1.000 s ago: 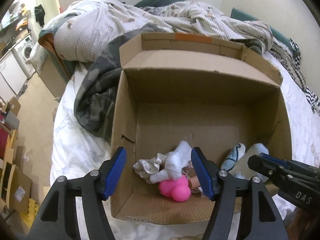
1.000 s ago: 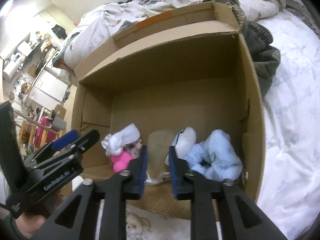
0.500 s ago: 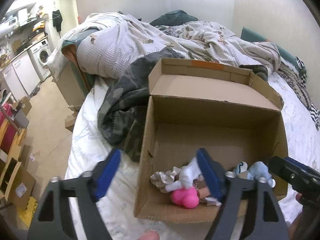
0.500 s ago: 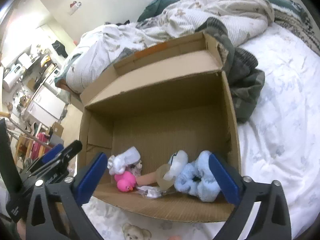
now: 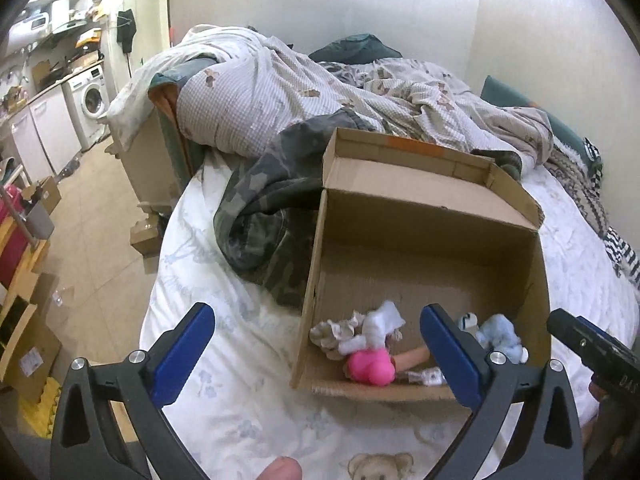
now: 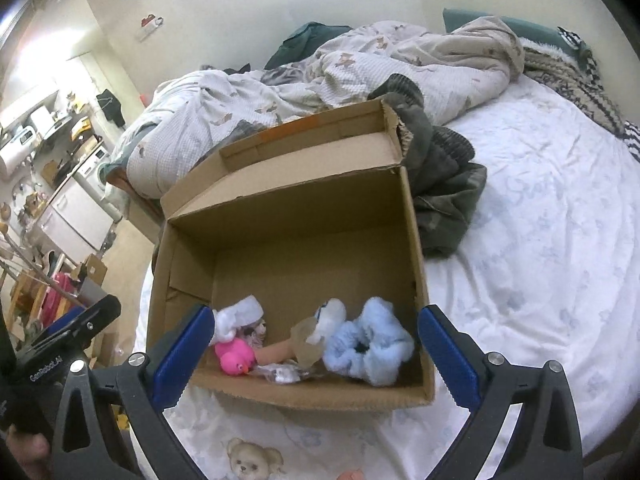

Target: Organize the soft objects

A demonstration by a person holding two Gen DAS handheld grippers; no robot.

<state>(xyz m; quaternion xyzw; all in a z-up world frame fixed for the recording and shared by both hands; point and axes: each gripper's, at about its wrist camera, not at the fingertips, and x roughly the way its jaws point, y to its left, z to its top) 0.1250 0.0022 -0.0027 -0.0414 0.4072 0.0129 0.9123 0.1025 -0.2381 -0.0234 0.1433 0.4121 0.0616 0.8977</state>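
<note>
Left black two-finger gripper with blue pads [image 5: 318, 350]: jaws opening, nothing pressed between pads, pointing steeply downward. Right black two-finger gripper with blue pads [image 6: 314, 354]: jaws spread wide, empty, likewise angled down. Each gripper's tip shows at the edge of the other's view; a fingertip [image 5: 280, 469] at bottom edge.

Not much readable here. The black plastic gripper body [image 6: 52, 364] poking in at the left edge of the right wrist view is showing white lettering that looks like "GenRobot.AI". The other black gripper body [image 5: 600, 360] at the right edge of the left wrist view is showing "DAS", cut off by the frame.
</note>
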